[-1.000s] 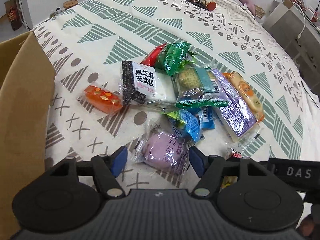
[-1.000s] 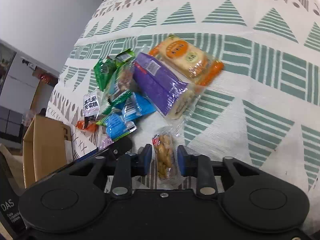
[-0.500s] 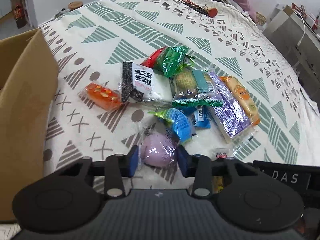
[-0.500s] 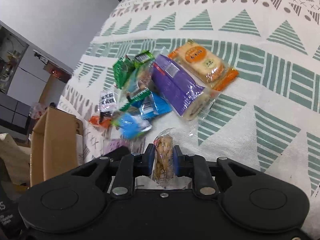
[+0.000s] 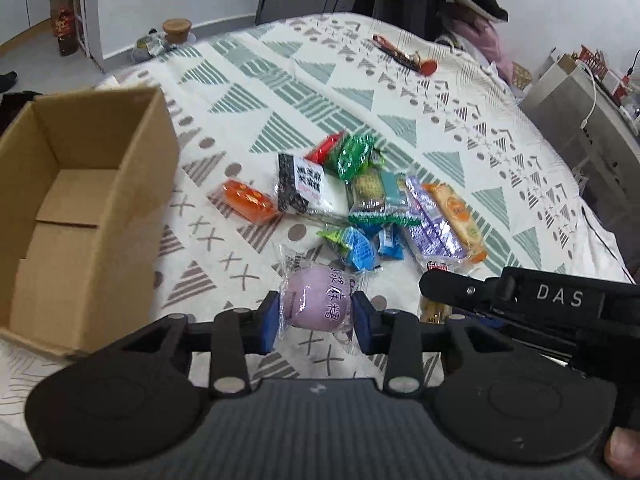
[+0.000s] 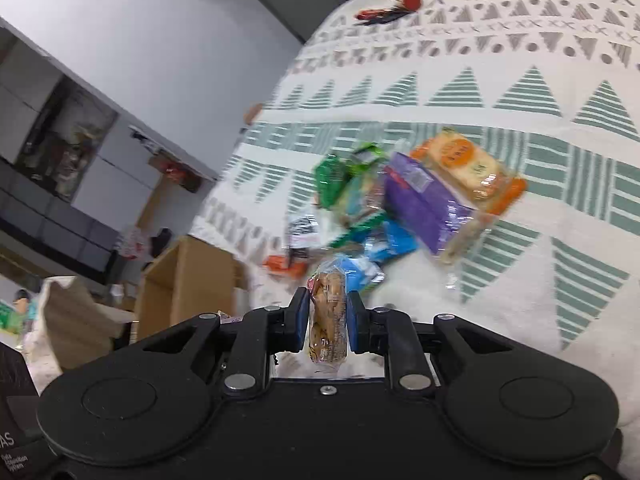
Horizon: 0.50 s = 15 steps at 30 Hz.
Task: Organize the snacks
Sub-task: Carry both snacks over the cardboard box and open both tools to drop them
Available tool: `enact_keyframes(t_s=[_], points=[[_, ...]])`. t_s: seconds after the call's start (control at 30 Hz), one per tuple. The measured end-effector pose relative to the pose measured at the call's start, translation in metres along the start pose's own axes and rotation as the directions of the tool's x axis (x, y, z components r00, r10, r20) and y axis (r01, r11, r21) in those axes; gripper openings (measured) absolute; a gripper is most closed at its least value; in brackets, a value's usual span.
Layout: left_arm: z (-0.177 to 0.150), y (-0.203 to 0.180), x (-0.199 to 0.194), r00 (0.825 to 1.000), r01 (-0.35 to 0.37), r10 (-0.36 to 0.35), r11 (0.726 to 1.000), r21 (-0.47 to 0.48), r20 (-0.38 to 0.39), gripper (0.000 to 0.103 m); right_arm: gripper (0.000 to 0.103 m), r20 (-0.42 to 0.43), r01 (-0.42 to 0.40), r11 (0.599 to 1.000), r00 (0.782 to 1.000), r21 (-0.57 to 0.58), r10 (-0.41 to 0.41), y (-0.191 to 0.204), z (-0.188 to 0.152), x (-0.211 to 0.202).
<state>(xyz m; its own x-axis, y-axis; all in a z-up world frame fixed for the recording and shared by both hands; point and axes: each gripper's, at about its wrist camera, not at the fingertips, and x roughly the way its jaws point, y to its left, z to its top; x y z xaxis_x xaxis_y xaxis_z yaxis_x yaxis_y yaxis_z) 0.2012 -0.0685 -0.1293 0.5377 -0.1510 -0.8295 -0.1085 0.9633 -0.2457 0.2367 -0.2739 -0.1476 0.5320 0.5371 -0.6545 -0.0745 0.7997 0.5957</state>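
My left gripper is shut on a purple bun in a clear wrapper and holds it above the patterned cloth. My right gripper is shut on a small clear pack of brown biscuits, lifted off the cloth; it also shows at the right of the left wrist view. A pile of wrapped snacks lies on the cloth beyond both grippers. An open cardboard box stands at the left, empty as far as I see.
The snack pile holds an orange pack, a black-and-white pack, green, blue and purple packs. A red-tipped item lies far back. A grey cabinet stands right.
Both grippers closed on their snacks and rose away from the cloth. The pile now looks farther off, and the inside of the box has come into view.
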Motion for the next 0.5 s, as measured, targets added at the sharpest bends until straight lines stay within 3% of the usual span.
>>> enact_keyframes(t_s=[0.2,0.5], points=[[0.006,0.005,-0.032,0.998,-0.015,0.015,1.0,-0.007,0.059,0.037,0.019,0.021,-0.105,0.994,0.994,-0.035,0.106,0.015,-0.002,-0.006],[0.016,0.033,-0.076,0.987,-0.05,0.06,0.996,-0.068,0.148,0.037,0.019,0.024,-0.195,0.977,0.98,-0.083,0.198,0.044,-0.003,-0.001]])
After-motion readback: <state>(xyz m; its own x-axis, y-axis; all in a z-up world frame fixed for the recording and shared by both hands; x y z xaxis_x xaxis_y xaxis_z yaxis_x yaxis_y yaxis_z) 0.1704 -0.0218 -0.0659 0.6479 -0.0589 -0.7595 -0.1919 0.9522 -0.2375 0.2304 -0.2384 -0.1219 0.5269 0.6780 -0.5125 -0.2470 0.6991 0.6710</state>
